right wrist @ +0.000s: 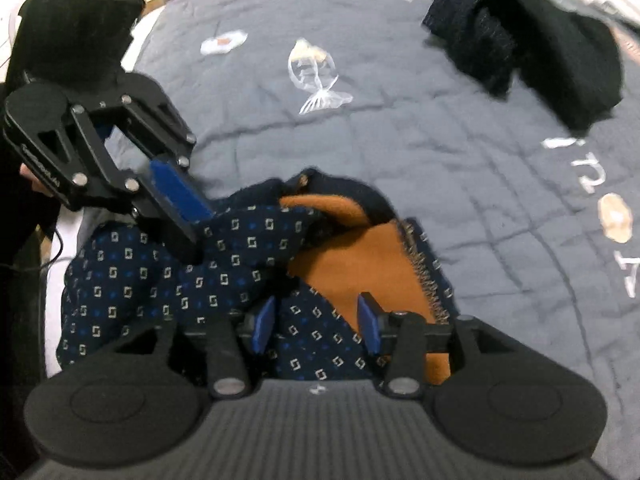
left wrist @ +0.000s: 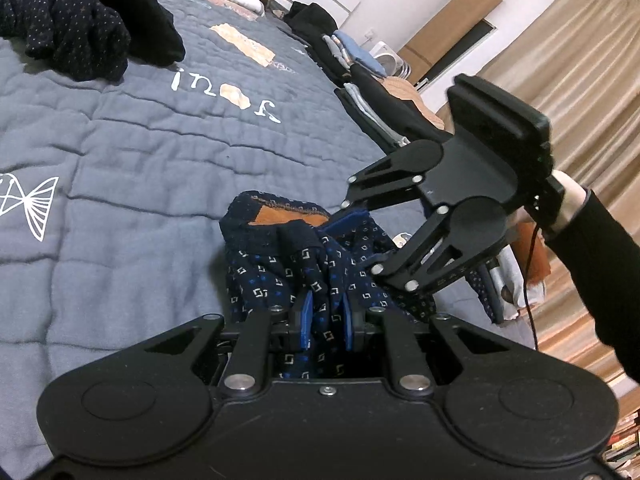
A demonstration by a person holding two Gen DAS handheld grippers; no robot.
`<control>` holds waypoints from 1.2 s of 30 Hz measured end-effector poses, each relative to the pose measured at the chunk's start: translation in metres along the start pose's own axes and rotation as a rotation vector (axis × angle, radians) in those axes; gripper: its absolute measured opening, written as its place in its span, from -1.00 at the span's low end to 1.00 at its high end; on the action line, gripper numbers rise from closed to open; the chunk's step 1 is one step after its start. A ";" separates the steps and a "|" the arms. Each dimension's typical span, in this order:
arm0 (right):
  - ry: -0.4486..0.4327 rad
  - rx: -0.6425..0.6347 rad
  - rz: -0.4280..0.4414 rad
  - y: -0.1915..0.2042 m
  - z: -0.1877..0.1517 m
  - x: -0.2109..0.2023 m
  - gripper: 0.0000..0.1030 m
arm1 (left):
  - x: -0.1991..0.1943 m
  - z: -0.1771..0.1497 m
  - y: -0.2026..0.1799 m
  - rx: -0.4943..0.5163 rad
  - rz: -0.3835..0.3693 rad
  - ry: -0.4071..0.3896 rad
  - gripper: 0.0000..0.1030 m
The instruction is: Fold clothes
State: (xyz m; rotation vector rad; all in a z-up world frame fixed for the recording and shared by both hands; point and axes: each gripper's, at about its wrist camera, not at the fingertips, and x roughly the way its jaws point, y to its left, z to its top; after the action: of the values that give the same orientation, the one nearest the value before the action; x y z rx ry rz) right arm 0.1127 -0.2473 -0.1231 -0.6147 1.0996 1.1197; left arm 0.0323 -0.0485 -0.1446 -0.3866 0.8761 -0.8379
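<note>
A navy patterned garment (left wrist: pixel 280 264) with an orange fleece lining (right wrist: pixel 360 256) lies bunched on the grey quilt near the bed's edge. My left gripper (left wrist: pixel 328 316) is shut on a fold of this garment between its blue pads. It also shows in the right wrist view (right wrist: pixel 180 204), pinching the cloth. My right gripper (right wrist: pixel 316 320) is open, with patterned cloth lying between its blue pads (right wrist: pixel 264 324). It also shows in the left wrist view (left wrist: pixel 360 240), over the garment's right side.
A heap of dark clothes (left wrist: pixel 80 20) lies farther up the quilt (left wrist: pixel 140 152), also visible in the right wrist view (right wrist: pixel 528 40). Folded clothes stacks (left wrist: pixel 360 72) line the bed's far edge. Curtains (left wrist: pixel 580 60) hang beyond.
</note>
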 end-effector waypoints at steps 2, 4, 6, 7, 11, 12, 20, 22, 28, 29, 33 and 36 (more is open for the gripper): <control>0.025 0.001 0.024 -0.002 0.000 0.005 -0.21 | 0.000 0.000 0.000 0.000 0.000 0.001 -0.68; 0.036 0.010 0.047 -0.004 -0.001 0.008 -0.45 | 0.000 0.000 0.000 -0.002 0.000 0.001 -0.68; 0.014 0.025 0.051 -0.006 0.000 0.005 -0.82 | 0.000 0.000 0.000 -0.002 -0.001 0.000 -0.68; -0.004 0.025 0.044 -0.006 0.000 0.002 -0.88 | -0.001 0.000 0.000 -0.001 -0.001 -0.001 -0.68; -0.116 0.015 -0.012 -0.002 0.002 -0.016 -0.91 | -0.003 0.001 -0.001 0.001 -0.013 -0.012 -0.68; -0.139 0.014 -0.029 -0.001 0.002 -0.021 -0.91 | -0.004 0.001 -0.001 0.002 -0.017 -0.016 -0.68; -0.299 0.109 -0.151 -0.013 0.002 -0.041 -0.91 | -0.012 0.005 -0.003 0.002 -0.040 -0.065 -0.68; -0.315 0.113 -0.166 -0.010 0.001 -0.041 -0.91 | -0.012 0.005 -0.004 0.008 -0.035 -0.072 -0.63; -0.324 0.174 -0.188 -0.014 0.000 -0.032 -0.91 | 0.001 0.005 -0.001 0.010 -0.039 -0.076 -0.22; -0.330 0.187 -0.194 -0.015 -0.001 -0.031 -0.91 | 0.003 0.005 0.001 0.005 -0.041 -0.074 -0.61; -0.424 0.280 -0.225 -0.020 -0.009 -0.045 -0.92 | 0.001 0.005 0.002 0.004 -0.058 -0.061 -0.73; -0.481 0.374 -0.279 -0.033 -0.020 -0.049 -0.92 | -0.003 0.004 -0.002 0.024 -0.075 -0.051 -0.75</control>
State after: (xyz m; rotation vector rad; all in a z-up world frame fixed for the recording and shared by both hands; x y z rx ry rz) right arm 0.1339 -0.2952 -0.0899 -0.1773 0.7481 0.7386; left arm 0.0338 -0.0478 -0.1395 -0.4204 0.8074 -0.9027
